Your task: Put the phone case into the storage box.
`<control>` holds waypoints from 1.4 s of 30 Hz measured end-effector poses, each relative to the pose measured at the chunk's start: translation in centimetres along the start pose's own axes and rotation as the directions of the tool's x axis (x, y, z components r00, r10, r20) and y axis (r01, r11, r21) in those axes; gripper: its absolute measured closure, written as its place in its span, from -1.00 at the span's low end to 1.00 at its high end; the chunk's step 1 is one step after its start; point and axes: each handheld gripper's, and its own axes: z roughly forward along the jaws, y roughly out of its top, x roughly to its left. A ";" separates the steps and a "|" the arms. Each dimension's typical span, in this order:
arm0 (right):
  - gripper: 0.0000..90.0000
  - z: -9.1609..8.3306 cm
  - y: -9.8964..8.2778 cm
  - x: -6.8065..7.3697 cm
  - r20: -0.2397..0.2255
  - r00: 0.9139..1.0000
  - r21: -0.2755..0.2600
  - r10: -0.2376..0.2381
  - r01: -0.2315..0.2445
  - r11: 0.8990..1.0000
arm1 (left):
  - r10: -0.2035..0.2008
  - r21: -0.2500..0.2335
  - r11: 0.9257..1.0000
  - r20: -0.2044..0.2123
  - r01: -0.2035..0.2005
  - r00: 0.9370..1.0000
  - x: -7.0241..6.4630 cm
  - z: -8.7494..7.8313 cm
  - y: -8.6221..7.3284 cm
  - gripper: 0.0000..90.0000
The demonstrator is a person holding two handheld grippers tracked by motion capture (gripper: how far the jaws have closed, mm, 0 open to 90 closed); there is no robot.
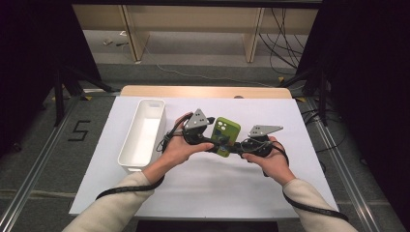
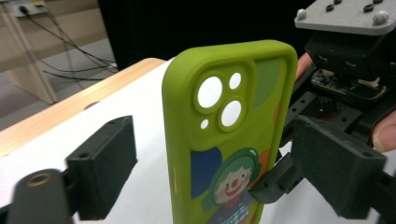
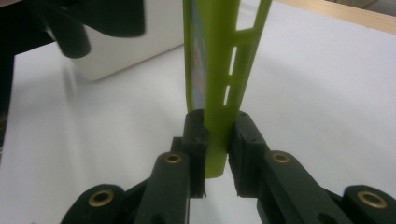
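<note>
Above the table (image 1: 203, 193), right of the bin (image 1: 142, 135), the right claw (image 3: 217, 154) pinches the case (image 1: 226, 136) upright while the left claw (image 2: 224, 158) stands released around it.

phone case (image 2: 224, 140): bottom end cut off by the lower edge in the left gripper view, and its far long edge is hidden behind the right gripper (image 2: 280, 182) jaw reaching in from the side. in the right gripper view the case's (image 3: 219, 70) top runs off the upper edge; printed face is edge-on between the jaws, artwork unreadable. white bin (image 3: 126, 46) beyond the jaws is blurred, partly hidden by the dark left gripper (image 3: 84, 23). in the high view a jaw tip covers the case's (image 1: 227, 133) lower part.
</note>
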 end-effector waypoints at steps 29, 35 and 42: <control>0.75 0.9 0.5 0.7 0.182 0.982 0.018 0.052 -0.056 0.998 | -0.010 -0.023 1.000 -0.136 0.007 0.991 -0.4 1.2 1.1 -1.00; 0.75 1.1 0.5 0.9 0.190 0.980 0.018 0.053 -0.058 0.998 | -0.014 -0.024 1.000 -0.144 0.011 0.989 -0.5 1.6 1.1 -0.98; 0.75 1.1 0.5 1.0 0.200 0.978 0.016 0.057 -0.061 0.998 | -0.019 -0.028 0.999 -0.147 0.015 0.989 -0.9 2.0 1.2 -0.98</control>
